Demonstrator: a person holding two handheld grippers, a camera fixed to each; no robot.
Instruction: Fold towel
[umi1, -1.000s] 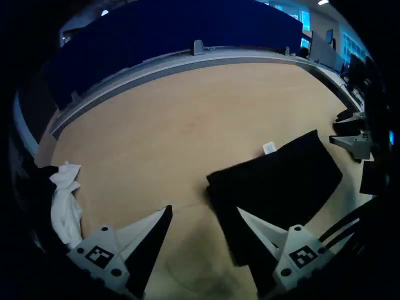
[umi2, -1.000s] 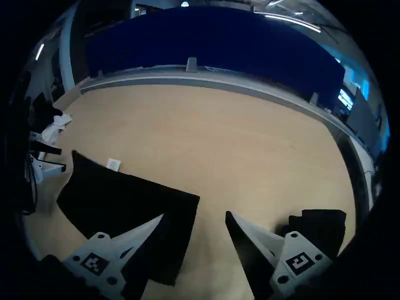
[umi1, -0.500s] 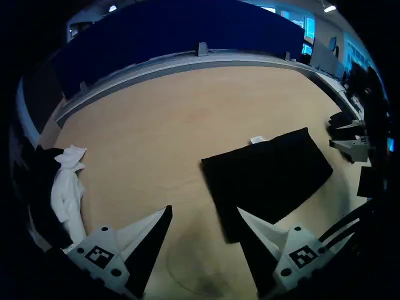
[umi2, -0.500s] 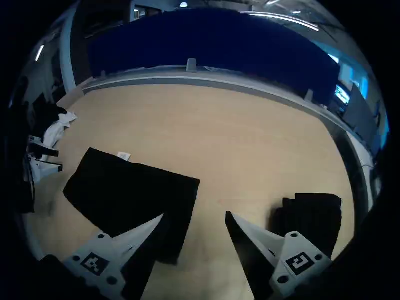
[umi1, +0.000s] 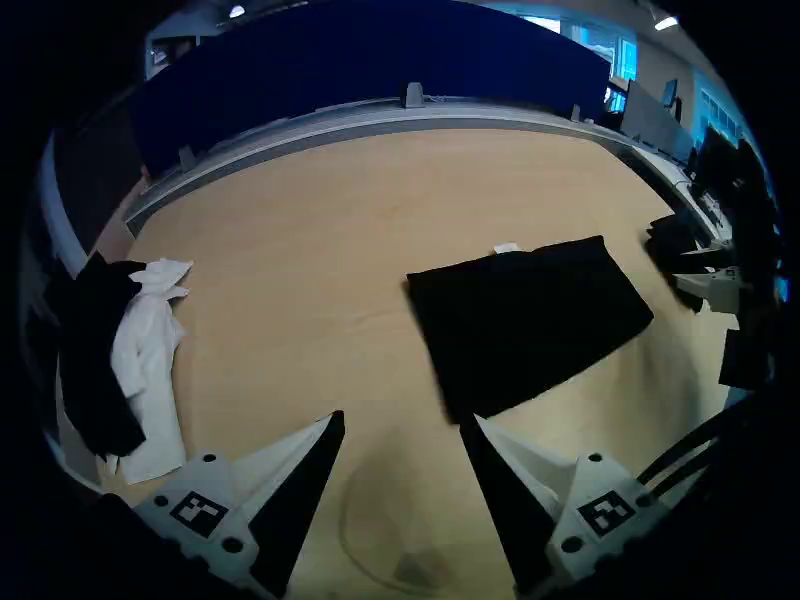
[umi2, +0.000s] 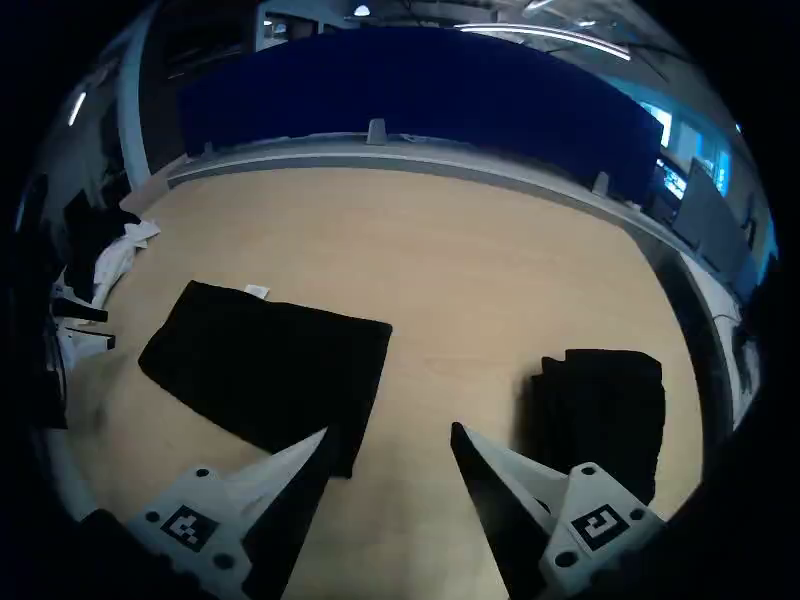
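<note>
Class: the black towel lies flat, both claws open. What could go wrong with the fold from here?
1. The black towel lies askew to the left claw and right claw; pinching mismatched corners could give a crooked fold.
2. The folded black stack sits beside the towel; a sweeping right claw might knock it.

Counter lies open beyond the flat black towel; white cloth heap crowds its left edge, folded stack its right.
</note>
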